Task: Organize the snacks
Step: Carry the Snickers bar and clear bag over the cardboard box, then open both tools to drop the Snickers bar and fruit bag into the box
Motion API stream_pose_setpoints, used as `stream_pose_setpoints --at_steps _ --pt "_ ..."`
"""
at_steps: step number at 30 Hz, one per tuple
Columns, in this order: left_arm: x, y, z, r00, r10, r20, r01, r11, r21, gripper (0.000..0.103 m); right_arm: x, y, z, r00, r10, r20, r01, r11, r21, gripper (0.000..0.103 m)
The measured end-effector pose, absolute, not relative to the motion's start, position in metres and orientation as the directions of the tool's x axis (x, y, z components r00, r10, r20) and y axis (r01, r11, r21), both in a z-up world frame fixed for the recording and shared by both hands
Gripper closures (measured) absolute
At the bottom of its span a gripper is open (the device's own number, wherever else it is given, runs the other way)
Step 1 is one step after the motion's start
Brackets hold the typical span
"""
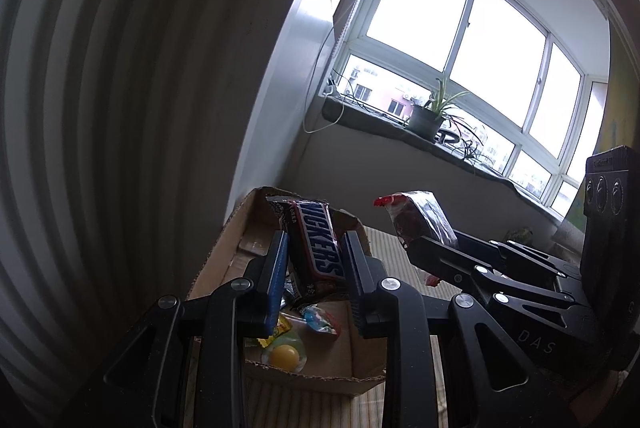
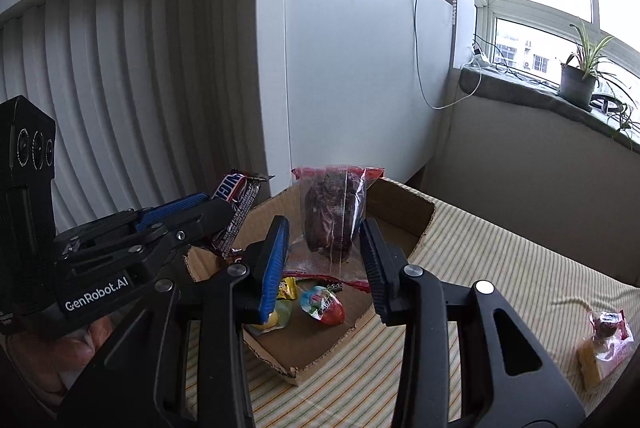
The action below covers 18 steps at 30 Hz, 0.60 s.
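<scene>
My left gripper point(image 1: 314, 248) is shut on a brown Snickers bar point(image 1: 316, 248) and holds it upright over the open cardboard box point(image 1: 224, 252). My right gripper point(image 2: 324, 240) is shut on a clear bag of dark red snacks point(image 2: 330, 224) with red edges, held above the same box point(image 2: 404, 204). Each gripper shows in the other's view, the right one point(image 1: 420, 240) with its bag point(image 1: 420, 216), the left one point(image 2: 216, 212) with the bar point(image 2: 236, 196). In the box lie a yellow candy pack point(image 1: 284, 352) and a colourful wrapped sweet point(image 2: 324, 304).
The box stands on a striped cloth point(image 2: 500, 268). A wrapped snack point(image 2: 608, 340) lies on the cloth at the far right. A white ribbed wall point(image 2: 120, 88) is behind the box. A potted plant point(image 2: 578, 80) stands on the window sill.
</scene>
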<state>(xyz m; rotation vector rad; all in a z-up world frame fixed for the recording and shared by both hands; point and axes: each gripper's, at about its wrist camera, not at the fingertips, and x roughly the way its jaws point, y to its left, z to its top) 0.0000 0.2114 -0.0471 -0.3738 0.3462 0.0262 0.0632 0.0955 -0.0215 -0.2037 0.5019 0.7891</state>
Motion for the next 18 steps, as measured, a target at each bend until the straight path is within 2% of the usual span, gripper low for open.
stream_pose_setpoints --at_steps 7,9,10,14,18 --pt "0.018 0.213 -0.060 0.922 -0.041 -0.386 -0.106 0.930 -0.352 0.077 0.088 0.104 -0.041 0.553 0.639 -0.535 -0.736 0.675 0.046 0.064" --pt "0.022 0.217 -0.065 0.916 -0.030 -0.400 -0.124 0.928 -0.351 0.077 0.091 0.112 -0.048 0.530 0.636 -0.560 -0.750 0.661 0.041 0.058" --pt "0.024 0.219 -0.067 0.913 -0.020 -0.407 -0.136 0.927 -0.350 0.075 0.093 0.113 -0.051 0.534 0.630 -0.565 -0.748 0.663 0.032 0.058" --pt "0.024 0.234 -0.072 0.911 0.027 -0.411 -0.190 0.913 -0.361 0.050 0.094 0.108 -0.056 0.544 0.623 -0.562 -0.735 0.677 0.038 0.054" --pt "0.020 0.247 -0.071 0.911 0.048 -0.409 -0.217 0.900 -0.377 0.049 0.095 0.103 -0.056 0.545 0.621 -0.564 -0.728 0.683 0.049 0.054"
